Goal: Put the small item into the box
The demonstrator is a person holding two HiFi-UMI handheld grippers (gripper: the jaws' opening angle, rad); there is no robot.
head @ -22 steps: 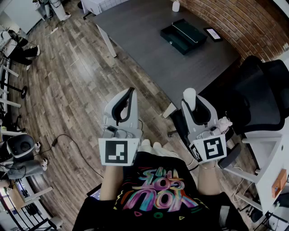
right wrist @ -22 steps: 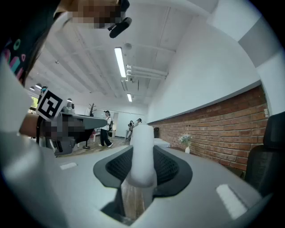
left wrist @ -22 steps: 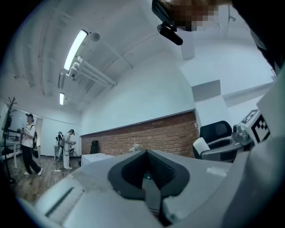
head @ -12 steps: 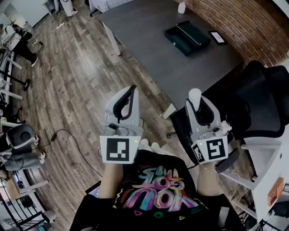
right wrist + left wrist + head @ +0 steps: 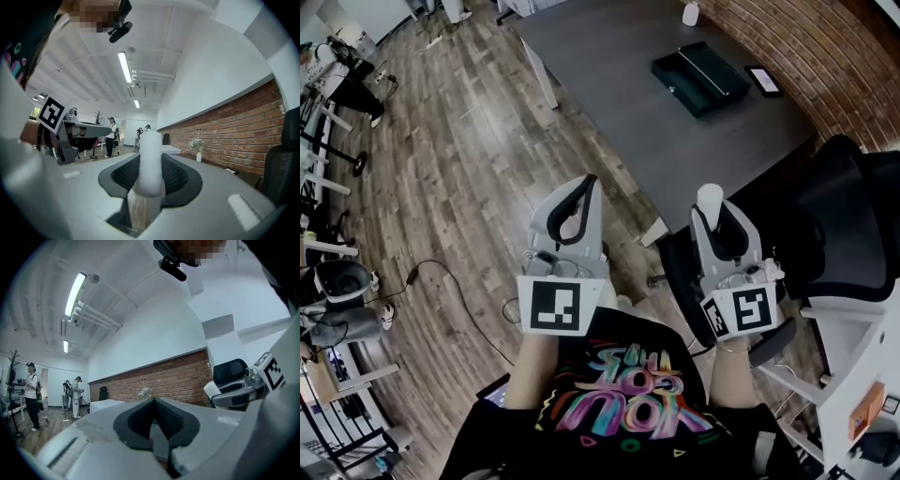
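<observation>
White cylinder (image 5: 151,150) sits lower right of centre in the head view, clenched between right gripper (image 5: 712,214) jaws, long axis along them, rounded end toward the table (image 5: 609,84). Left gripper (image 5: 581,190) jaws closed, empty. Dark box (image 5: 701,78) upper right. Shirt (image 5: 628,398) print probably reads "YOU GOT THIS".

Wood floor (image 5: 459,187) fills left of frame, black cable (image 5: 455,298) lying lower left. Grey table (image 5: 619,103) at top centre; white bottle (image 5: 691,13) and small dark frame (image 5: 766,81) on it. Brick wall (image 5: 825,56) upper right. Black chair (image 5: 848,211) at right. People (image 5: 32,394) standing far left.
</observation>
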